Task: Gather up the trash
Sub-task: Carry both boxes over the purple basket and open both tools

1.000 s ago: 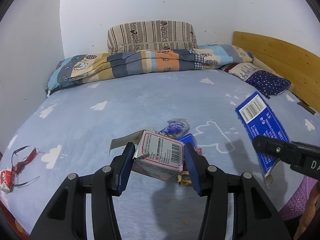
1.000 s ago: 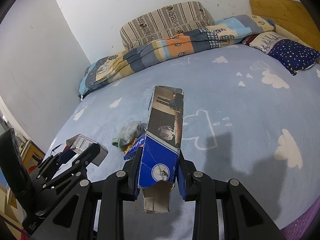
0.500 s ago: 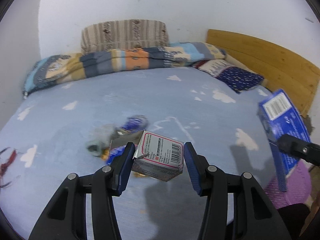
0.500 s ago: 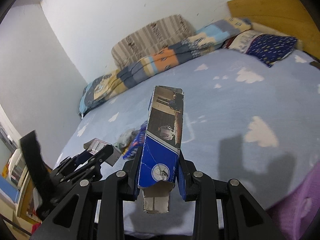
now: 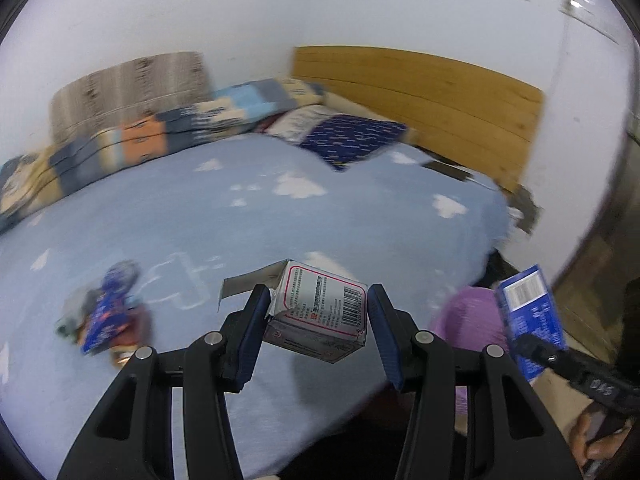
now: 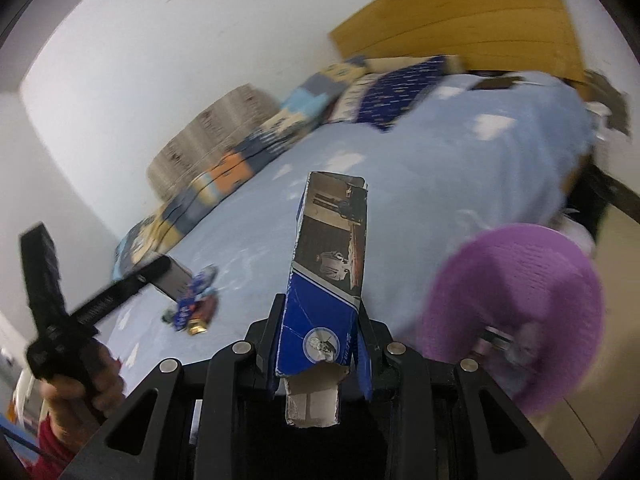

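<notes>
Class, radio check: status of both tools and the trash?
Left tool clamps white carton. Right tool clamps blue box. Wrappers remain on bed. Nothing blocking.

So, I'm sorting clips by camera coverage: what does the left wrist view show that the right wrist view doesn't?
Only left wrist: the barcode face of the small white box clamped in the left gripper.
Only right wrist: the blue carton's photo side, in the right gripper.
Both: the bed, leftover wrappers, purple bin.

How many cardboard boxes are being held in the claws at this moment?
2. A white box with a barcode sits in the left claw; a long blue box stands in the right claw. Blurred wrappers on the bed might hide more.
</notes>
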Action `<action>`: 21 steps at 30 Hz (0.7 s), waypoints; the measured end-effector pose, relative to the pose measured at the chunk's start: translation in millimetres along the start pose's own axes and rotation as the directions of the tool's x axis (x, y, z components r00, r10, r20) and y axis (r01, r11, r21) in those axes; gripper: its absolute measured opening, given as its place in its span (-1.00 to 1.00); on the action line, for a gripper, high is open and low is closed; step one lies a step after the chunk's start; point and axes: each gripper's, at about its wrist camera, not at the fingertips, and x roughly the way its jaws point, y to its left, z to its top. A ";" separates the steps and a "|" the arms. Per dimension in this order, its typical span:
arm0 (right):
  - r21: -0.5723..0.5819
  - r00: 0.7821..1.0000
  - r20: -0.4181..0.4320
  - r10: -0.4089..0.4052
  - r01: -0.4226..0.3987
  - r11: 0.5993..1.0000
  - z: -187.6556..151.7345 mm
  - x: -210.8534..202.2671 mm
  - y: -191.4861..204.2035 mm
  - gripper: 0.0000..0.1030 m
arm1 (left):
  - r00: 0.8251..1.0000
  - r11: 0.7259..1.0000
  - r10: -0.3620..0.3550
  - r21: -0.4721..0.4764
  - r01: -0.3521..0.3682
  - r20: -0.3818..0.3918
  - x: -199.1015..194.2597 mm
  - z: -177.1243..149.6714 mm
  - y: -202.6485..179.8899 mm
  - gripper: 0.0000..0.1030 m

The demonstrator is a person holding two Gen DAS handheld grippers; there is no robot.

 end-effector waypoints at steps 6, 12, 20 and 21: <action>0.098 0.997 0.023 -0.075 0.072 0.993 -14.1 -29.6 -57.7 -0.40 | 0.991 0.990 -0.109 0.081 0.115 -0.080 14.7 -2.9 -61.9 -0.05; 0.177 0.991 0.036 -0.130 0.122 0.977 -18.5 -48.8 -102.1 -0.40 | 0.963 0.965 -0.214 0.118 0.234 -0.161 30.1 -6.1 -112.7 -0.05; 0.221 0.977 0.084 -0.197 0.175 0.960 -6.6 -78.9 -135.1 -0.40 | 0.910 0.925 -0.309 0.133 0.355 -0.276 58.7 -18.7 -167.3 -0.05; 0.225 0.976 0.091 -0.199 0.175 0.958 -4.8 -81.3 -137.7 -0.39 | 0.903 0.921 -0.318 0.130 0.366 -0.289 62.7 -19.8 -173.0 -0.04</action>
